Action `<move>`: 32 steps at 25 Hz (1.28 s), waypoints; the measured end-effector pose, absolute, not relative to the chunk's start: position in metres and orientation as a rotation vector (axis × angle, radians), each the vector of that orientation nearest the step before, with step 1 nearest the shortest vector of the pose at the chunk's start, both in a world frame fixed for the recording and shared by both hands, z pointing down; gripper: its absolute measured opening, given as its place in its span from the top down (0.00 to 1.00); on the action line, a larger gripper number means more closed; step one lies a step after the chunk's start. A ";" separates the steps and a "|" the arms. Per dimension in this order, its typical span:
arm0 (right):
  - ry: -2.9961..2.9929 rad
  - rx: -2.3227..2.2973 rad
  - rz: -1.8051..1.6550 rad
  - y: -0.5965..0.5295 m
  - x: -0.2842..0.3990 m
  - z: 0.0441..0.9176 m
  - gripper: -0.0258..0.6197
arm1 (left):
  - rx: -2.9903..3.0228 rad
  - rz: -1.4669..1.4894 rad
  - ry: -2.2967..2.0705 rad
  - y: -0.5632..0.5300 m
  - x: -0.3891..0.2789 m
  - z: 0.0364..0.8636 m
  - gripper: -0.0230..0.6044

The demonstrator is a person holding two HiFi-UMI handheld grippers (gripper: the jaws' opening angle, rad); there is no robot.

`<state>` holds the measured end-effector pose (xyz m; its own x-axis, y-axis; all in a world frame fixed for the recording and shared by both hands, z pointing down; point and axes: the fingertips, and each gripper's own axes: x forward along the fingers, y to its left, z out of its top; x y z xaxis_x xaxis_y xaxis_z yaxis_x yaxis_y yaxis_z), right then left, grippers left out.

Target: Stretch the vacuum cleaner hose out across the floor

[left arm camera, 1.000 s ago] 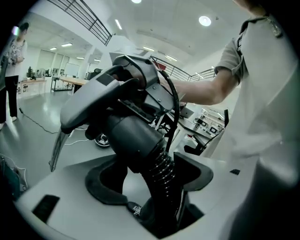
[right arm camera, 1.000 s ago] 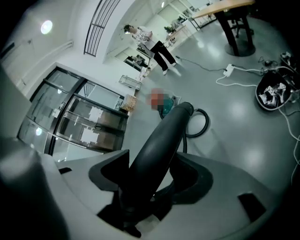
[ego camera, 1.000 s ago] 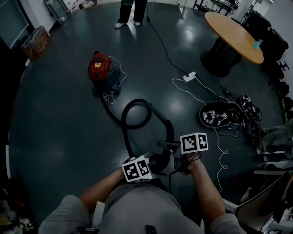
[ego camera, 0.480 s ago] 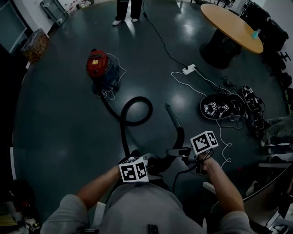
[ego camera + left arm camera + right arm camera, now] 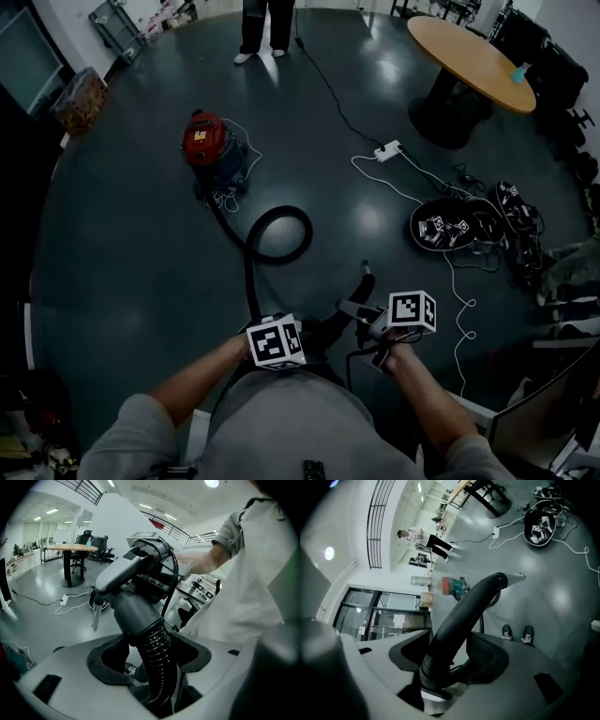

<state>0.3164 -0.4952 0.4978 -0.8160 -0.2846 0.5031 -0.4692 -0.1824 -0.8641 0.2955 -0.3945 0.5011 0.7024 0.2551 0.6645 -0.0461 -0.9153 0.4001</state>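
The red vacuum cleaner (image 5: 208,141) stands far off on the dark floor. Its black ribbed hose (image 5: 281,234) makes one loop on the floor and runs back to me. My left gripper (image 5: 314,339) grips the hose just below its grey cuff (image 5: 136,616); its jaws have just been closing on the hose (image 5: 157,667). My right gripper (image 5: 367,323) holds the curved black handle tube (image 5: 464,616), and its jaws have just been closing round it. The metal tip (image 5: 361,279) pokes out beyond both grippers. My shoes (image 5: 515,634) show below.
A round wooden table (image 5: 469,56) stands at the far right. A white power strip (image 5: 387,150) with cords and a black tub of cables (image 5: 442,225) lie right of the hose. A person's legs (image 5: 262,28) are at the top, and a box (image 5: 80,94) is at the far left.
Both grippers have shifted with the handle. The right one has rolled, and the metal tip has swung out in front of them. The hose now trails in a single loop.
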 end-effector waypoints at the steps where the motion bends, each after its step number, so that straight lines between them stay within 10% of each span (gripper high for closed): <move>1: -1.931 0.931 2.145 -0.497 0.316 0.497 0.57 | 2.513 1.079 0.155 -0.395 0.296 0.501 0.52; 24: -2.346 0.609 1.702 -0.492 0.267 0.421 0.55 | 2.584 0.930 -0.271 -0.447 0.267 0.459 0.53; 32: -2.406 0.406 0.338 -0.479 0.265 0.422 0.55 | 2.514 1.065 -0.159 -0.432 0.239 0.478 0.53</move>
<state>0.2654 -0.4785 0.4220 -0.7306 -0.2003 0.6527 -0.3723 0.9182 -0.1349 0.2387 -0.4316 0.4784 0.7028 0.0511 0.7095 -0.2567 -0.9120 0.3199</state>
